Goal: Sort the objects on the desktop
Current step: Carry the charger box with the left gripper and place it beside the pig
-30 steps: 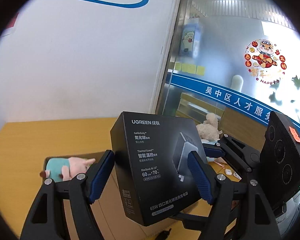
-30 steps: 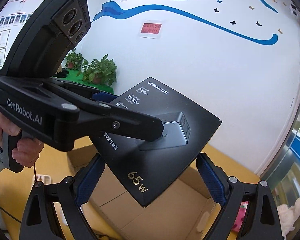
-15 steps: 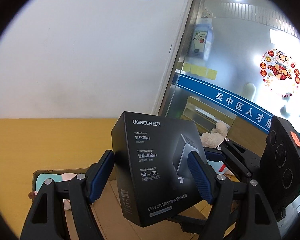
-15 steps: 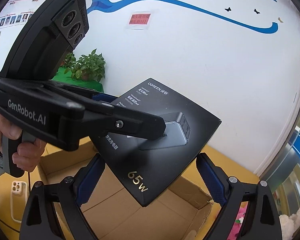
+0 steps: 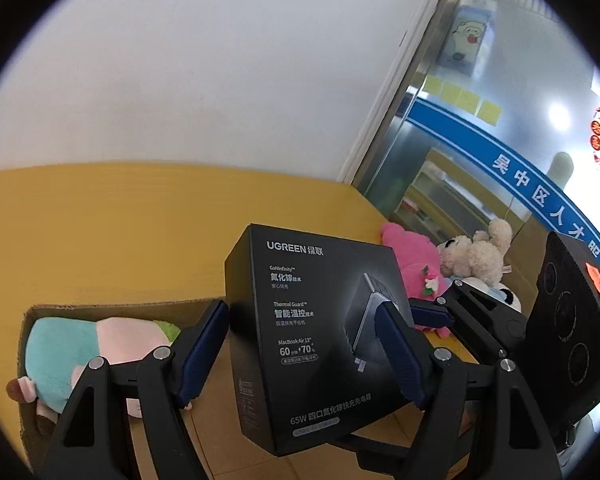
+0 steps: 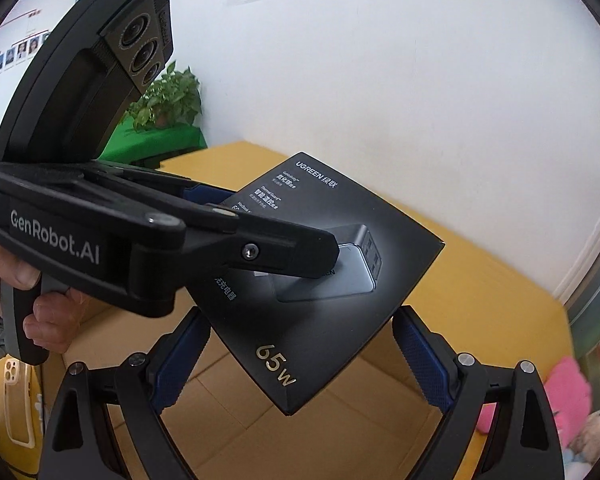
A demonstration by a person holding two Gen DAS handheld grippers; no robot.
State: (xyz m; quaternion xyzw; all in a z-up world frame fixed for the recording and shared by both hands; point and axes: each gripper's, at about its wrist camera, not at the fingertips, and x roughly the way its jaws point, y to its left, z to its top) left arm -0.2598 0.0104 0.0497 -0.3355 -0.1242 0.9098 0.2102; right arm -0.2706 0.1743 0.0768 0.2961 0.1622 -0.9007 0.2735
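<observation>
A black UGREEN charger box (image 5: 316, 336) is held in the air between both grippers, above an open cardboard box (image 6: 352, 408). My left gripper (image 5: 302, 354) is shut on the charger box across its two faces. In the right wrist view the left gripper's finger (image 6: 260, 248) presses on the box's top face (image 6: 332, 280). My right gripper (image 6: 298, 360) straddles the box's lower corner with its jaws wide, and I see no contact.
A teal and pink plush toy (image 5: 80, 354) lies in the cardboard box (image 5: 112, 310) at its left end. A pink plush (image 5: 414, 260) and a cream bear (image 5: 476, 256) lie on the yellow table (image 5: 140, 232) at right. A phone case (image 6: 18, 400) lies at left.
Both grippers and the charger box have moved together, tilting down over the cardboard box; more of the table and the plush toys now show. The grip on the box is unchanged.
</observation>
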